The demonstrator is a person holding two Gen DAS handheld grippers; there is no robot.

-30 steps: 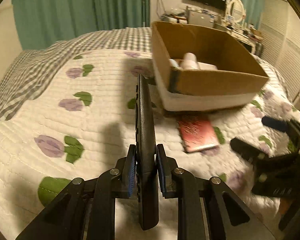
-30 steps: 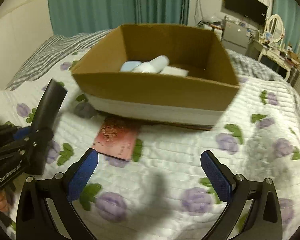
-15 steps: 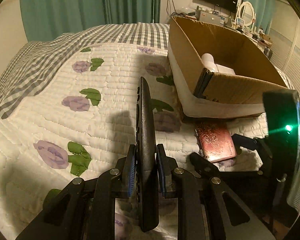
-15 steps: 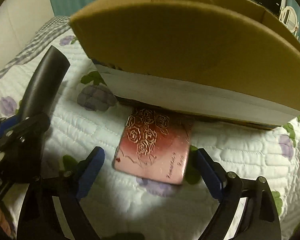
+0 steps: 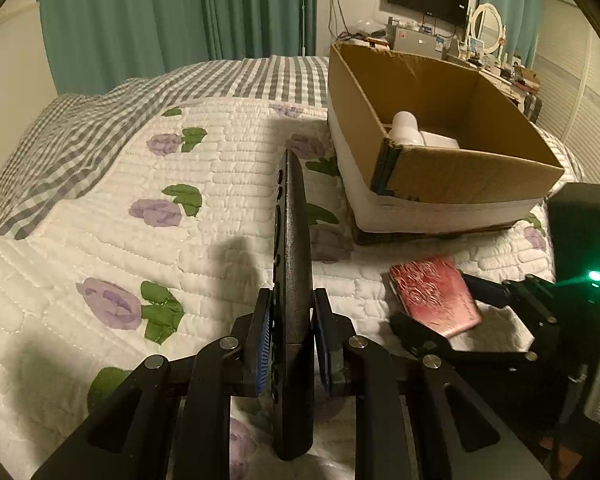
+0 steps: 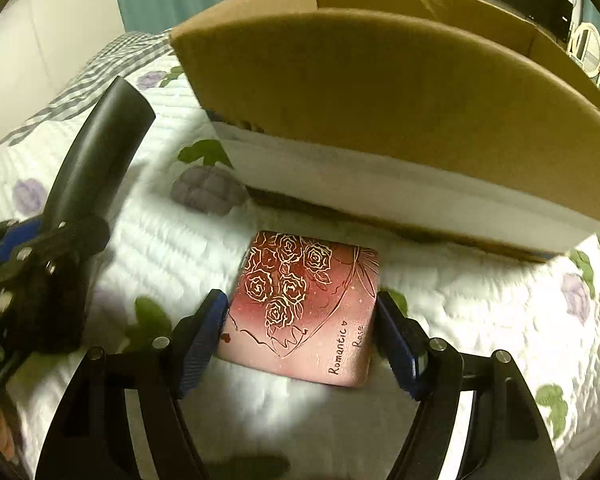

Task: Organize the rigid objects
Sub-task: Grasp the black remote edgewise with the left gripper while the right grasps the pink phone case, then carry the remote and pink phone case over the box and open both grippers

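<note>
My left gripper (image 5: 290,320) is shut on a black remote control (image 5: 294,240), held edge-up above the quilt; it also shows in the right wrist view (image 6: 96,152). A red box with gold roses (image 6: 304,304) lies flat on the quilt in front of the cardboard box (image 6: 380,92). My right gripper (image 6: 300,340) is down at the quilt, its jaws on either side of the red box and close against its edges. In the left wrist view the red box (image 5: 434,294) sits between the right gripper's fingers (image 5: 424,332).
The cardboard box (image 5: 460,176) stands on the bed at the right and holds white items (image 5: 410,130). The floral quilt (image 5: 140,208) covers the bed, with a checked blanket (image 5: 80,128) behind. Green curtains and a dresser stand at the back.
My right gripper has dropped to the quilt, moved forward around the red box and narrowed onto its sides. The left gripper, still holding the remote, has shifted a little.
</note>
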